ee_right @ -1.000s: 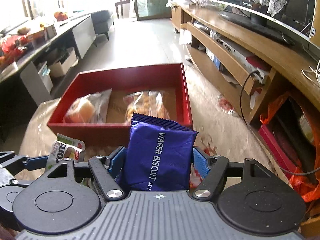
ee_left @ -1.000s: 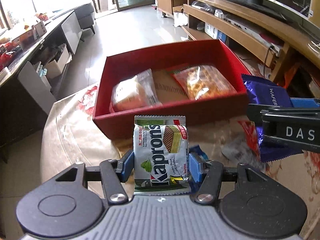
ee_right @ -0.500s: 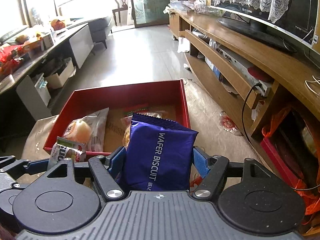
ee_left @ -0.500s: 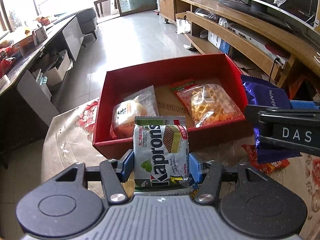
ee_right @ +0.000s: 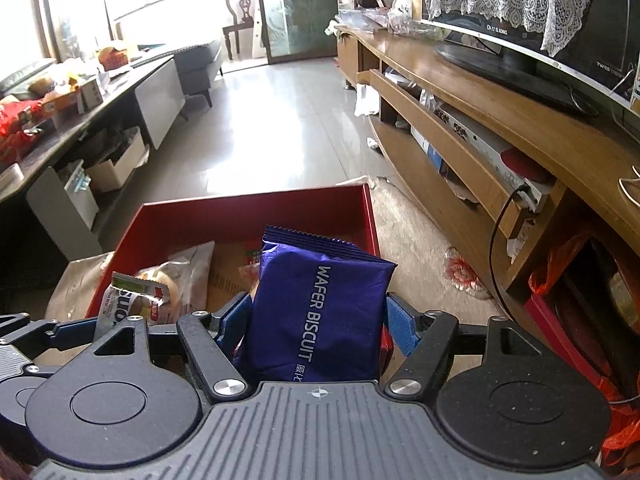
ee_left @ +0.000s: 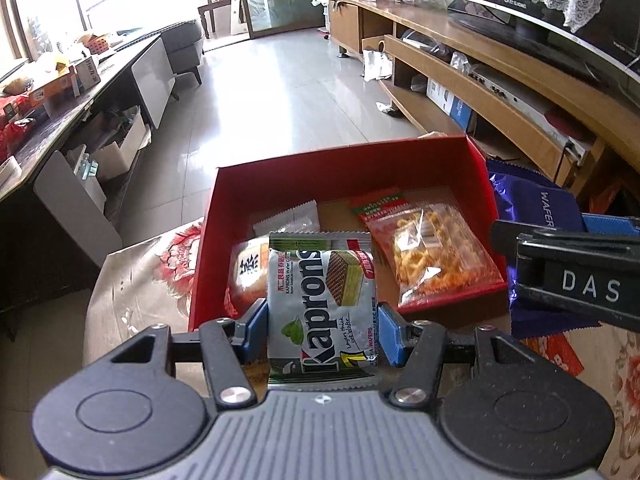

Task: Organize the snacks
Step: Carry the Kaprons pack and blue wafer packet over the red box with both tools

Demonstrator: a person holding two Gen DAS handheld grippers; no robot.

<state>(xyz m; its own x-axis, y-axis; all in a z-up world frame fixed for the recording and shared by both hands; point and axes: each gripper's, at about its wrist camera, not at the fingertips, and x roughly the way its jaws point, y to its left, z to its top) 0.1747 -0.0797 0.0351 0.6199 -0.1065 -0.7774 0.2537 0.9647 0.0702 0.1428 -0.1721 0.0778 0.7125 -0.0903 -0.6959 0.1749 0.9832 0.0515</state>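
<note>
Gripping a silver-green Kaprons wafer packet (ee_left: 322, 300) upright between the blue pads of the left gripper (ee_left: 322, 330), pads pressing on both side edges, packet hanging above the near wall of the red box (ee_left: 344, 168). Clamping a purple wafer biscuit packet (ee_right: 320, 312) the same way in the right gripper (ee_right: 318, 326), upright, fingers closing against its two sides, hovering over the box's near right corner. Holding both packets side by side, just apart, each one showing at the edge of the other camera's view. Sitting inside the box: a clear bag of orange fried snacks (ee_left: 428, 256) on the right and a clear-wrapped bun (ee_left: 250, 272) on the left, with bare cardboard floor between them. Resting the box on a beige cloth with red flower print (ee_left: 160, 264), beside a long wooden TV cabinet (ee_right: 500, 120) on the right.
</note>
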